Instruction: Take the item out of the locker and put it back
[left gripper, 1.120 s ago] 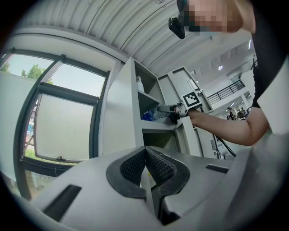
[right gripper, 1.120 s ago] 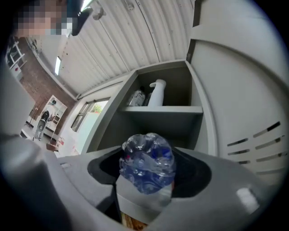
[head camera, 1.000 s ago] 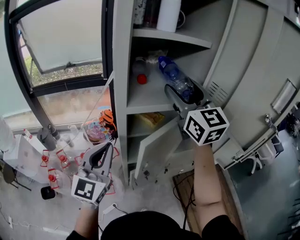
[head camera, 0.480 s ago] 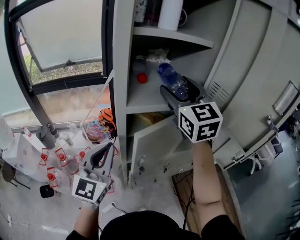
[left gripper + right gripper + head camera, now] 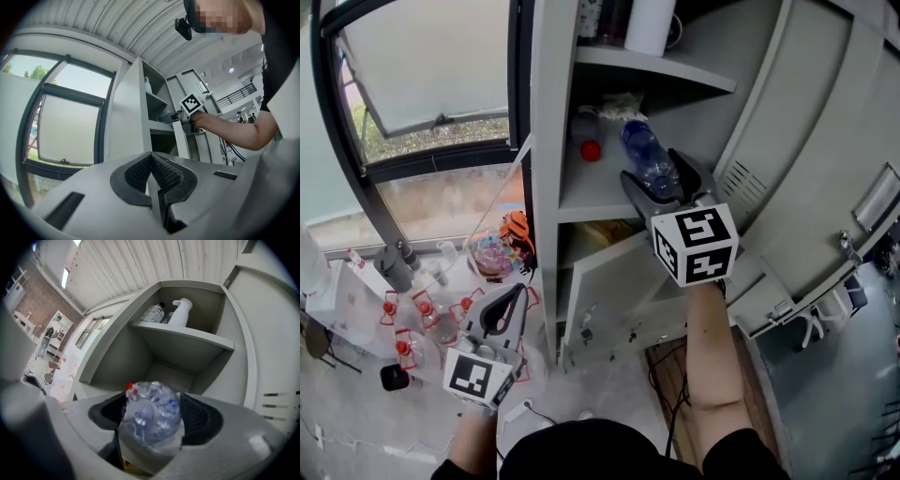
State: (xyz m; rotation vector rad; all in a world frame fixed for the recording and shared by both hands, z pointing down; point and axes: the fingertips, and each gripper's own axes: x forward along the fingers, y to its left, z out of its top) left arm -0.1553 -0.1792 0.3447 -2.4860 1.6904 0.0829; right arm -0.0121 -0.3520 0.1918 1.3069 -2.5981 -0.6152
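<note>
One bottle (image 5: 647, 155) between right claw's (image 5: 152, 411) just-spreading jaws, red-capped bottle (image 5: 588, 136) beside; left claw (image 5: 516, 292) closed.

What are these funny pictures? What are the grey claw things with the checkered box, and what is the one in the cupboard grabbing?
A person holds a grabbing tool in each hand. The big picture comes from a camera on their head, looking down. The other two come from small cameras that ride on each tool. The checkered box is just part of the tool.

The right gripper reaches into a grey locker. A clear plastic bottle lies on the shelf between its fingers. The fingers have just been opening, so it looks as if the bottle is being let go.

The left gripper hangs low near the window, with its fingers shut and nothing in them.
</note>
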